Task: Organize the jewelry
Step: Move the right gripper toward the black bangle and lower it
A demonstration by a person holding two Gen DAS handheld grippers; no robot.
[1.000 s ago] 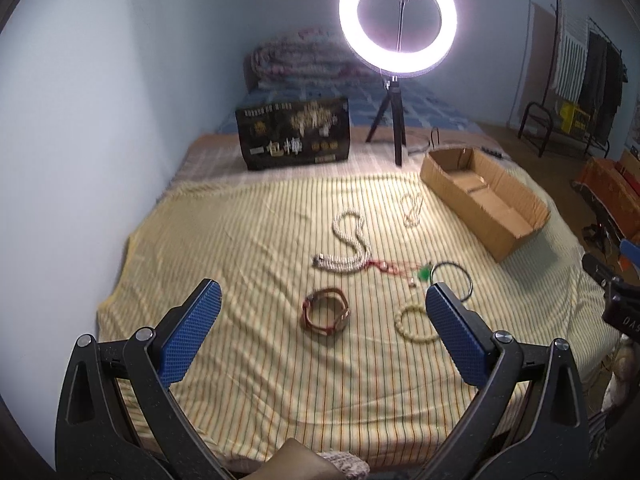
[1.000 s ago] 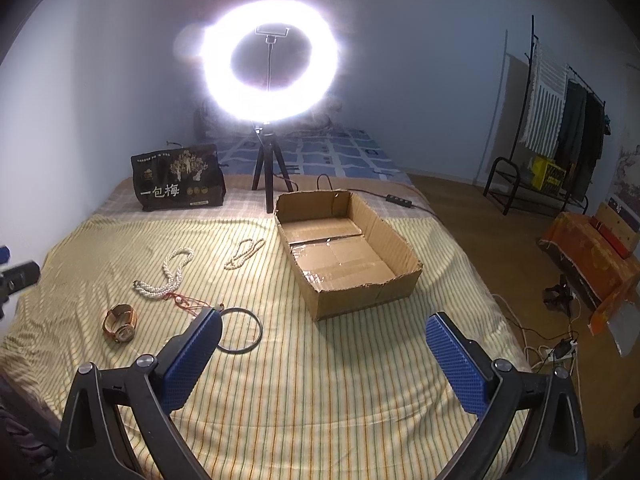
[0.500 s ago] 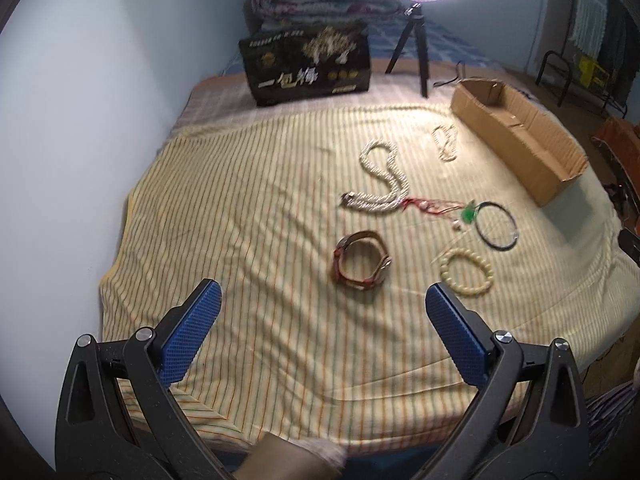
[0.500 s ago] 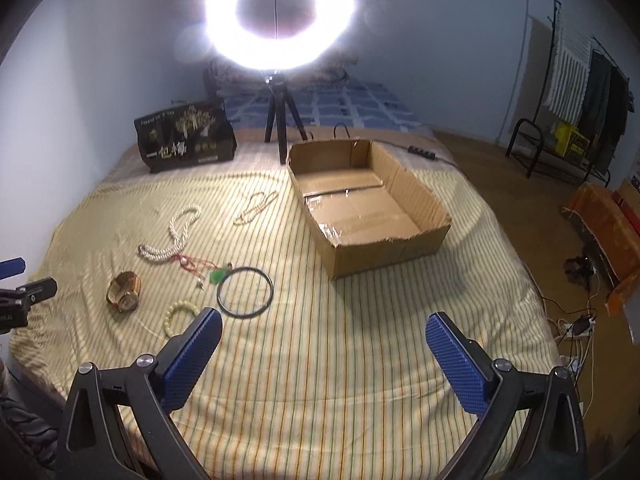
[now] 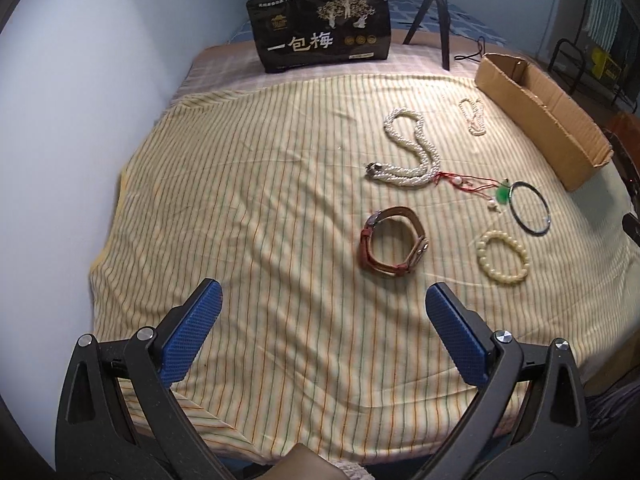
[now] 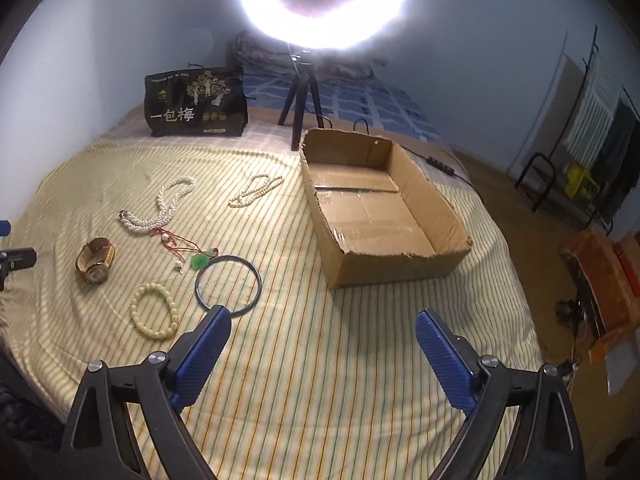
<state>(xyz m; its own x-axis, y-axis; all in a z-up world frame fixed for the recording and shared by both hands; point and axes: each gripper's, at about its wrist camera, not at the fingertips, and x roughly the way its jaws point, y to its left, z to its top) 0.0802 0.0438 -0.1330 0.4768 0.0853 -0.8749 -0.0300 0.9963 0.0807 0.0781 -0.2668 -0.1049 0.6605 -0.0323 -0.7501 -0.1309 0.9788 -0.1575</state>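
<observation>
Jewelry lies scattered over a yellow striped bedsheet (image 5: 260,200), none of it in either tool. The left gripper (image 5: 322,322) hangs above the near part of the sheet with its blue-padded jaws spread wide and nothing between them; the right gripper (image 6: 322,338) is likewise spread and carries nothing, hovering over bare sheet in front of the cardboard box (image 6: 440,204). In the left wrist view a brown leather watch (image 5: 394,248) sits buckled in a loop just beyond the jaws, and to its right lies a cream bead bracelet (image 5: 503,256). Beyond the bracelet a thin dark bangle (image 5: 530,208) lies flat, with a green pendant (image 5: 503,195) touching its left rim; a red cord (image 5: 468,182) runs from the pendant toward a thick white pearl necklace (image 5: 412,148), whose end it meets. A thinner pearl strand (image 5: 474,116) lies farther back, near the long side of the box. From the right wrist view the same pieces sit to the left of the box, well apart from it: the bangle is nearest the right gripper's left finger, which overlaps its near rim in the picture, though I cannot tell whether they touch. The open box holds no jewelry that I can see. At the back a black printed bag (image 6: 196,104) stands upright beside the tripod (image 6: 300,100) of a glaring ring light (image 6: 320,8).
</observation>
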